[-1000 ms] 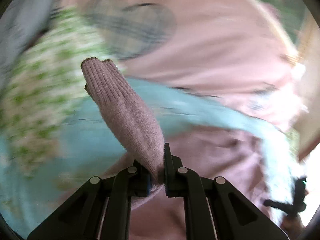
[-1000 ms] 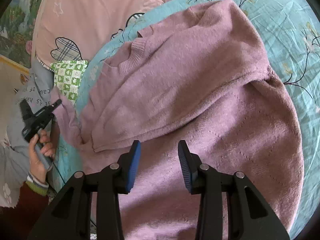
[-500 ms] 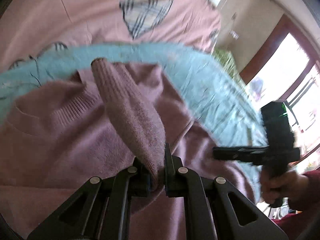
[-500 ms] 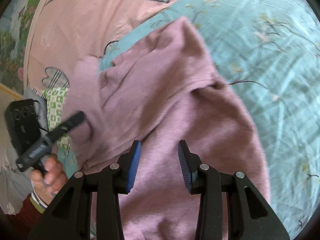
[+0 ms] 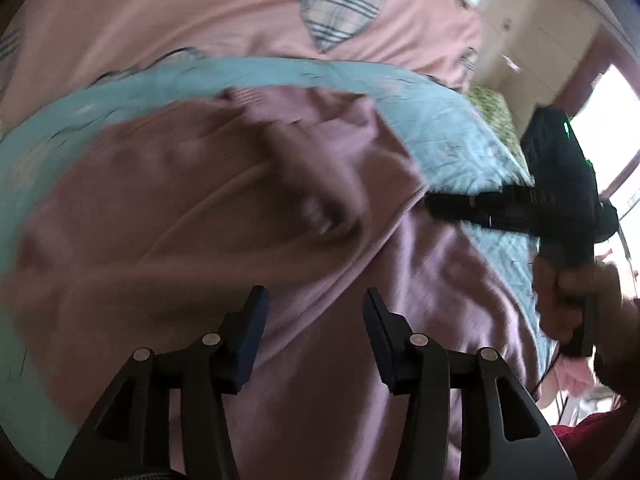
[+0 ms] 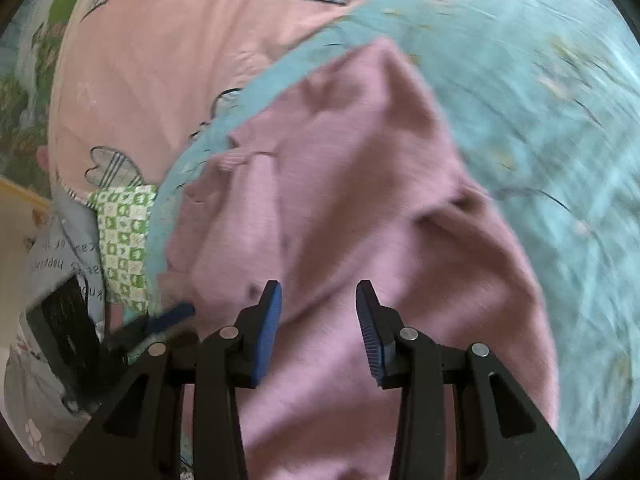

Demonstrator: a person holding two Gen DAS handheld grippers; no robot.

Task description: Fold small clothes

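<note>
Sweater (image 6: 360,208), a mauve knit, is spread on the teal sheet (image 6: 520,60), neck toward the pink quilt (image 6: 160,60), and a sleeve (image 6: 256,216) is laid across its chest from the left side. That lay suggests the side folds are in hand: with a sleeve brought inward, the outline is narrowed so the body can be doubled later.

The left gripper (image 5: 314,312) is held just above the lower body of the knit, its fingers spread wide with nothing between them. The open gap fits a sleeve laid down and let go, though the left view is too blurred to show the cloth's detail.

The right gripper (image 6: 318,308) is likewise held over the hem half of the sweater, fingers apart and empty. From the left view its black body is seen out past the sweater's right edge, over the sheet, probably placed there so the opposite side can be reached.

A green checked cloth (image 6: 124,240) and a grey printed one (image 6: 60,260) are seen just beside the sheet's left edge, probably further pieces kept clear of the fold.
</note>
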